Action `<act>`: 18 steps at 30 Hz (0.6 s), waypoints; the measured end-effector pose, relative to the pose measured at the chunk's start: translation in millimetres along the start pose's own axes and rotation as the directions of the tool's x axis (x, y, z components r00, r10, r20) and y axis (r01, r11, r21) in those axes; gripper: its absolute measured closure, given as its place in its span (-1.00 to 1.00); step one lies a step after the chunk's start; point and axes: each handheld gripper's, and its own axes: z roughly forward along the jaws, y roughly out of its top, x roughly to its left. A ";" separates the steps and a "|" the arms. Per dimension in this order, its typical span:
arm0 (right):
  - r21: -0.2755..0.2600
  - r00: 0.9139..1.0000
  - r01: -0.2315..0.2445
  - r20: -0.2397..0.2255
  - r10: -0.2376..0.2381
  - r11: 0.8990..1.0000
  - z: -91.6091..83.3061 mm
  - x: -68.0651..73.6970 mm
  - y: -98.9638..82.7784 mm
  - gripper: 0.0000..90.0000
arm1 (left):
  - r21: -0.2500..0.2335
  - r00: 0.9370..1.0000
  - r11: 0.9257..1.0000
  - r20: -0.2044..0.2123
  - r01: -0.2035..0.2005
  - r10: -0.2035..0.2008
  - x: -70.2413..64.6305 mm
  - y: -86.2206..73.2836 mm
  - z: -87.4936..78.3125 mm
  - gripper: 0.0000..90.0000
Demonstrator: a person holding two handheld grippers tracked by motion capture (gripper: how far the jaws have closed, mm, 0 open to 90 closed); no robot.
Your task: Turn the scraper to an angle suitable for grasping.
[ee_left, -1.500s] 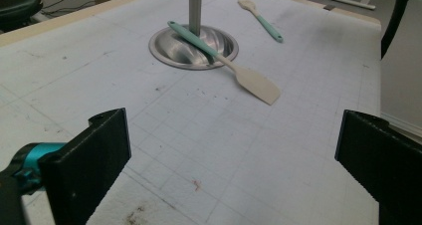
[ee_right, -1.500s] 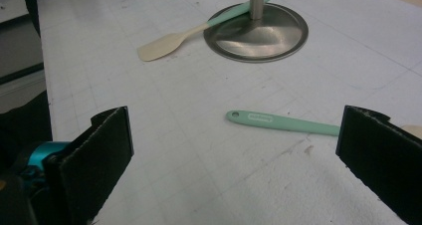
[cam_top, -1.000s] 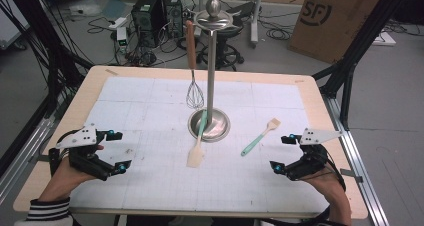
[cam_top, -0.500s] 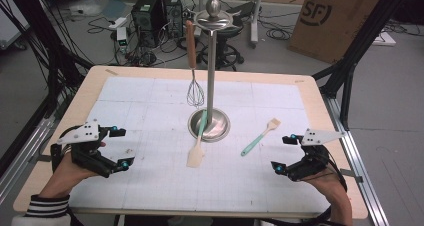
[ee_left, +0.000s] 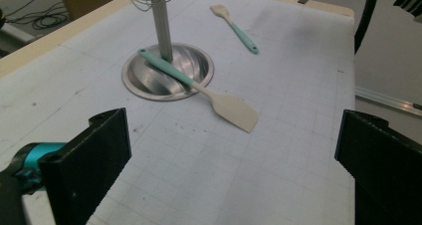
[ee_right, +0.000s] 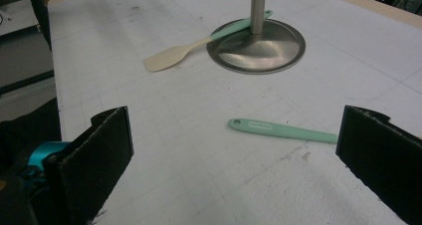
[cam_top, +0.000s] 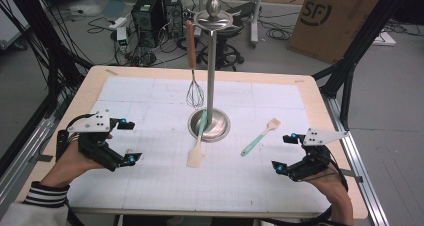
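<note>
High view: spatula (cam_top: 196, 152) lies with its handle in the stand's dish (cam_top: 221, 131). Left gripper (cam_top: 127, 141) and right gripper (cam_top: 286, 152) gape empty. Brush (ee_right: 286, 131), probably, is cut off behind a jaw.

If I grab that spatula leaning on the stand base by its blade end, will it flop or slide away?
The spatula looks thin and light, so it should lift easily. Its cream blade is flat and probably bends somewhat. Its teal handle rests up on the stand base rim against the pole, so a push may pivot or slide it off rather than roll it.
</note>
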 end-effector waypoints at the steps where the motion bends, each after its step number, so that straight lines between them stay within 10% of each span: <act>1: 0.000 1.000 0.001 -0.001 -0.001 1.000 -0.1 0.0 -0.1 -1.00 | 0.003 1.000 1.000 0.002 -0.001 0.001 -0.3 2.9 1.8 -0.96; 18: 0.010 1.000 0.010 -0.005 -0.010 1.000 2.4 1.4 0.3 -1.00 | 0.070 0.992 0.994 0.104 -0.084 0.077 -2.9 39.0 33.3 -0.59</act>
